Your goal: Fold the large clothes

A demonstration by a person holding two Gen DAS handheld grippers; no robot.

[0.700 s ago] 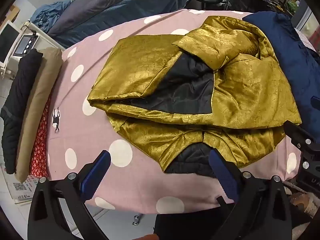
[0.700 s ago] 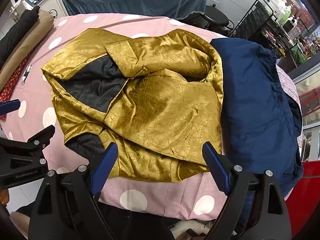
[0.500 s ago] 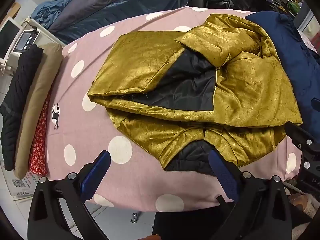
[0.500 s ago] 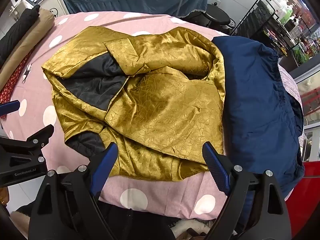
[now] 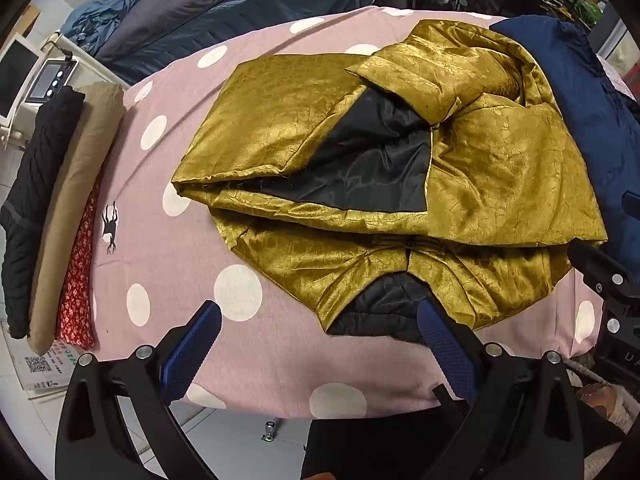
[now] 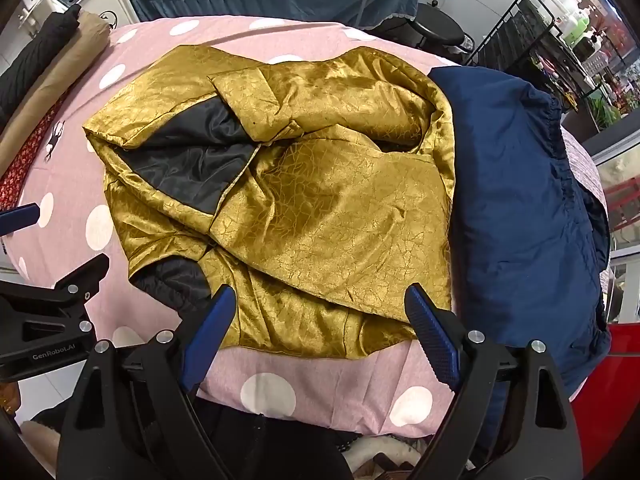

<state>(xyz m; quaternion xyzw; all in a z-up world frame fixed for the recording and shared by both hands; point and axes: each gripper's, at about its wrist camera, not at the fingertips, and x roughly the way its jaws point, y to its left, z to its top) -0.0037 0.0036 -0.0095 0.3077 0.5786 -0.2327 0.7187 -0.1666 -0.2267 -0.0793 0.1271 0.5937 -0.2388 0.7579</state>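
A shiny gold jacket (image 5: pixel 500 168) (image 6: pixel 332 208) with black lining (image 5: pixel 372 172) lies roughly folded on the pink polka-dot table cover (image 5: pixel 168 248) (image 6: pixel 72 168). A black quilted part (image 5: pixel 380 308) sticks out at its near hem. My left gripper (image 5: pixel 316 340) hovers open above the near edge of the table, its right finger over that black part, nothing between the blue pads. My right gripper (image 6: pixel 320 324) hangs open over the jacket's near hem, touching nothing. Each gripper's black body shows at the edge of the other's view.
A navy blue garment (image 5: pixel 592 112) (image 6: pixel 520 200) lies right of the jacket. Folded black, tan and red floral clothes (image 5: pixel 60 208) are stacked at the left edge. Behind the table are a bed with dark bedding (image 5: pixel 240 4), a stool (image 6: pixel 436 28) and a wire rack (image 6: pixel 532 32).
Both views have shifted slightly, the jacket sitting a little lower and nearer in frame. The jacket itself lies unchanged and both grippers stay open.
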